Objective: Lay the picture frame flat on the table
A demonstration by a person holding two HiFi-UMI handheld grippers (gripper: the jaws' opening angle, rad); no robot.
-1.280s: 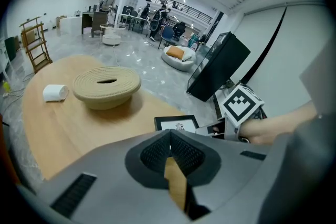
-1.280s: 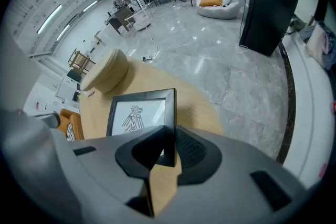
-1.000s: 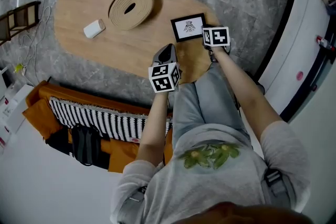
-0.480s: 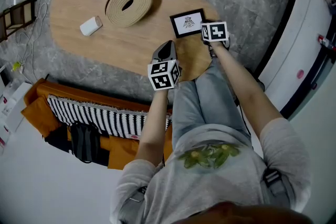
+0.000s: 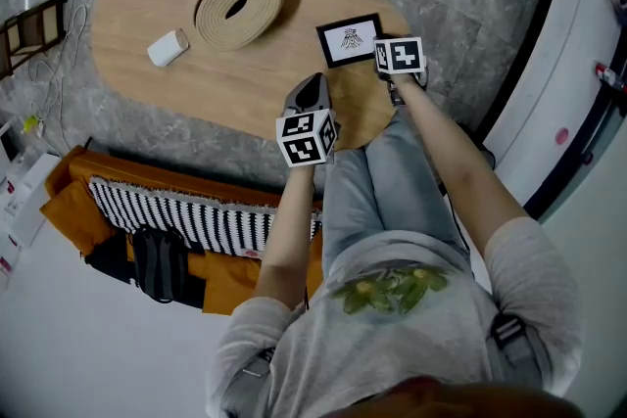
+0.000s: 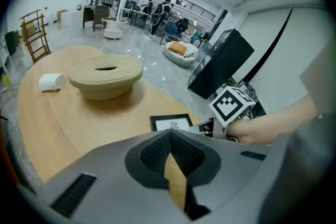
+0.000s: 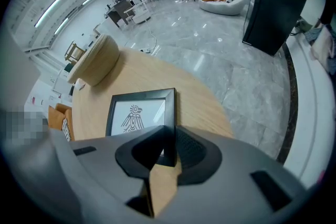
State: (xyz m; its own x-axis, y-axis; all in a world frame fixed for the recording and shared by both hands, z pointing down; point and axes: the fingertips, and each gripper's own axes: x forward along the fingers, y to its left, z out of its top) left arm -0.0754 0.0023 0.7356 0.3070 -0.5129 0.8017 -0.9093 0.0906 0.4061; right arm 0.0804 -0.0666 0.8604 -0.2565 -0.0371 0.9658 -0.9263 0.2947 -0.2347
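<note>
The right hand-held gripper (image 7: 167,136) clamped one side of the picture frame (image 7: 137,113), probably to ease it flat near the surface (image 5: 196,83) edge; the left hand-held gripper (image 6: 170,136) hovered closed, empty.

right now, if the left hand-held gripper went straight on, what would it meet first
Likely the picture frame, just ahead of the left hand-held gripper; depth is unclear.
</note>
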